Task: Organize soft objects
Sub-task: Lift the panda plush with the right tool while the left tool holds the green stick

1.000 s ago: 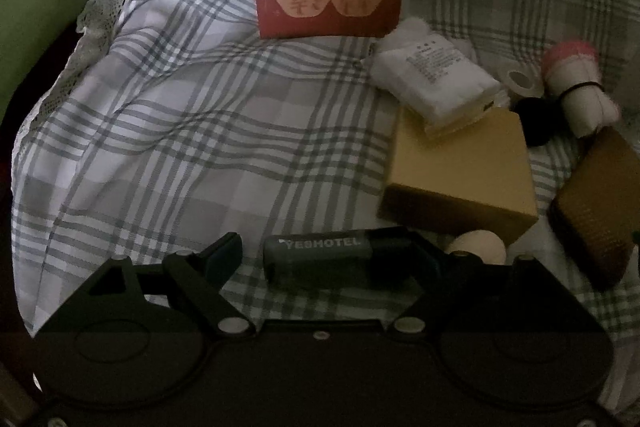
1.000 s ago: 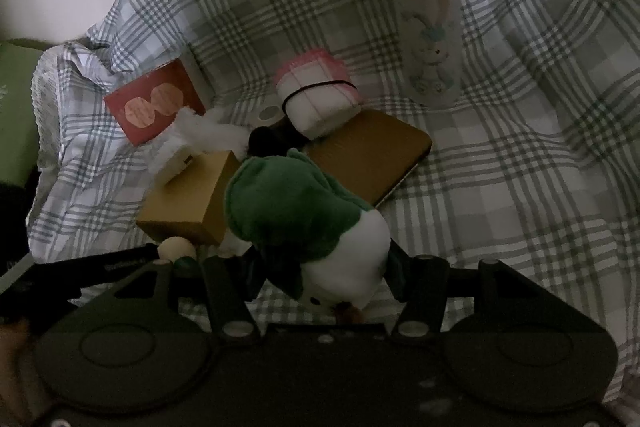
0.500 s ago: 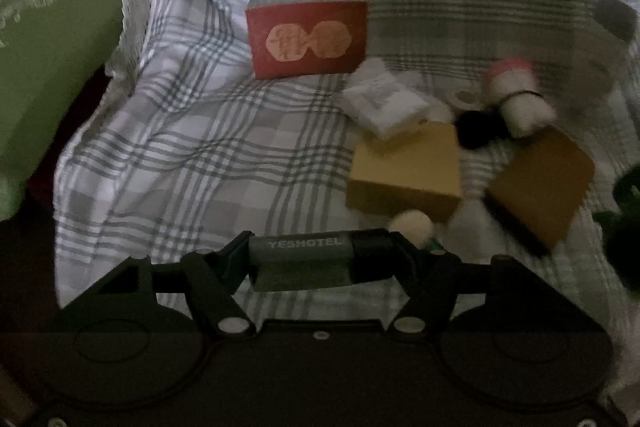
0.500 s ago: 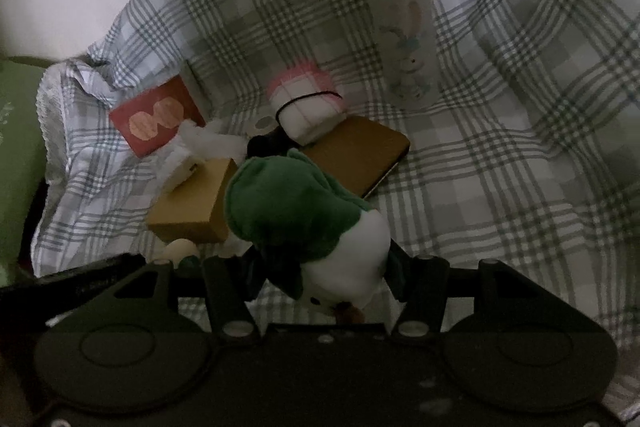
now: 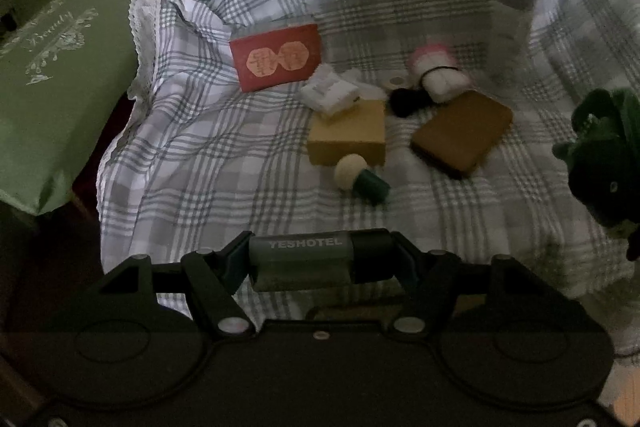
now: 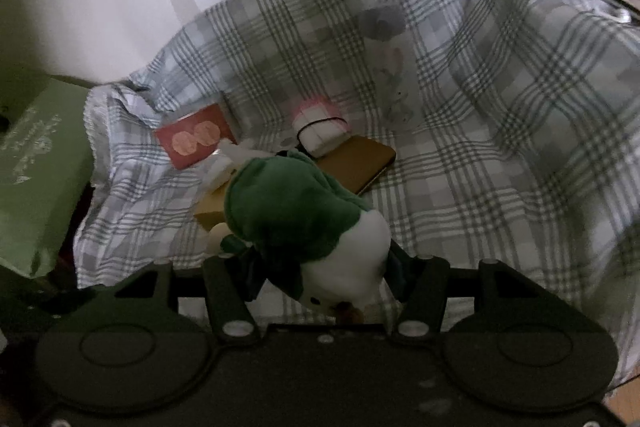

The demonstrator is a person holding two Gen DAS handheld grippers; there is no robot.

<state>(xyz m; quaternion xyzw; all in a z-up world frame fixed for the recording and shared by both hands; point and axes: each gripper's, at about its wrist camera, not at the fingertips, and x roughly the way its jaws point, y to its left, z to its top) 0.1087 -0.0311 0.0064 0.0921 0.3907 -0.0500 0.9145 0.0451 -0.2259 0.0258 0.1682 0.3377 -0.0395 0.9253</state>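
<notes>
The left tongs (image 5: 320, 261) are gripping a grey "YESHOTEL" tube (image 5: 300, 261) crosswise, while the right tongs (image 6: 326, 273) are clamping a green-and-white plush toy (image 6: 304, 227), both above the plaid cloth (image 5: 208, 163).

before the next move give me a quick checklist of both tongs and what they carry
1. Left tongs clamped on YESHOTEL tube: ok.
2. Tube ends seated against both fingers: ok.
3. Right tongs gripping green and white plush toy: ok.
4. Plush grip centred: cannot tell, its body hides the fingertips.
5. Both loads lifted off the plaid cloth: ok.
6. Drop-off place in view: cannot tell.
</notes>
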